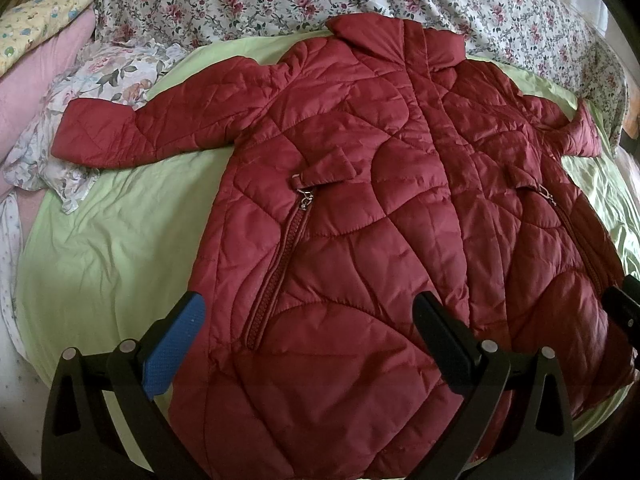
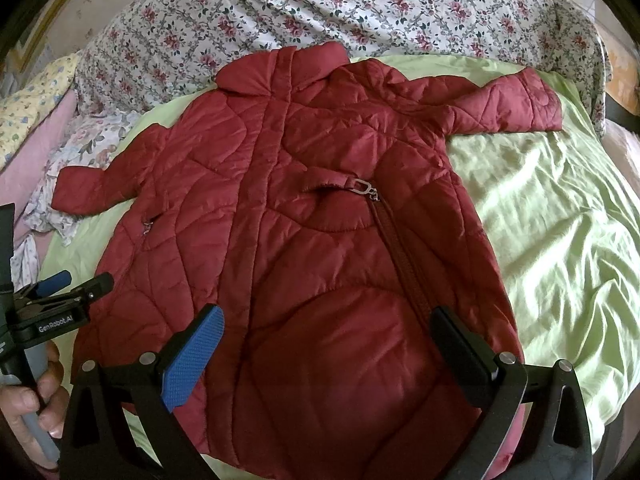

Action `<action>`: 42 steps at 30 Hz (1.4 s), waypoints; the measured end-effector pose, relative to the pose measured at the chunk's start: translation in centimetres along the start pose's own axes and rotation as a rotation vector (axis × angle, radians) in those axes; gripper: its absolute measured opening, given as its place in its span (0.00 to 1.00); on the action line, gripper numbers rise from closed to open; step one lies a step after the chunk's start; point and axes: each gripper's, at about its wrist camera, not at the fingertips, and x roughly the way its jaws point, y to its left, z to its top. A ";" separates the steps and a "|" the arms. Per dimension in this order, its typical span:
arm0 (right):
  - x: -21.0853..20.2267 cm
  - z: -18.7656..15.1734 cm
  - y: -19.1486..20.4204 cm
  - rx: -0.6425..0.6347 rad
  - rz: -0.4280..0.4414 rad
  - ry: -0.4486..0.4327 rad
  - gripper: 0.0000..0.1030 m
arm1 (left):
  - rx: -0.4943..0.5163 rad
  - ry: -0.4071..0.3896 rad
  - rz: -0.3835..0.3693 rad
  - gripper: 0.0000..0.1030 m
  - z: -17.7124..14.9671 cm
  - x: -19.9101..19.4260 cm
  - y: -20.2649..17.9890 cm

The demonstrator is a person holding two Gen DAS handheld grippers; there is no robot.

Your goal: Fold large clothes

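Left gripper (image 1: 308,332), right gripper (image 2: 326,338): jaws spread apart, nothing clamped, poised over the hem for a first grasp. Red quilted coat (image 1: 360,184): laid flat, front up, sleeves outspread, on green sheet (image 1: 112,240), ready for folding. Floral quilt (image 2: 320,12): bunched beyond the collar.

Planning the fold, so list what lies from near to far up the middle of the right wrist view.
right gripper with jaws open → red quilted coat, hem nearest → coat collar → floral quilt bunched at the far side.
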 end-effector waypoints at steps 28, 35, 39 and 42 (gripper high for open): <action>0.1 1.5 -1.1 0.029 0.010 0.018 1.00 | -0.003 -0.020 -0.018 1.00 1.0 0.0 -0.2; 0.7 3.6 -3.9 0.072 -0.019 0.005 1.00 | -0.014 0.010 -0.029 1.00 2.2 1.2 0.0; 0.9 5.6 -6.2 0.112 -0.048 -0.015 1.00 | -0.037 0.023 -0.044 1.00 3.0 2.1 0.3; 1.3 7.2 -8.2 0.149 -0.061 -0.032 1.00 | -0.036 -0.005 -0.026 1.00 3.5 2.4 0.4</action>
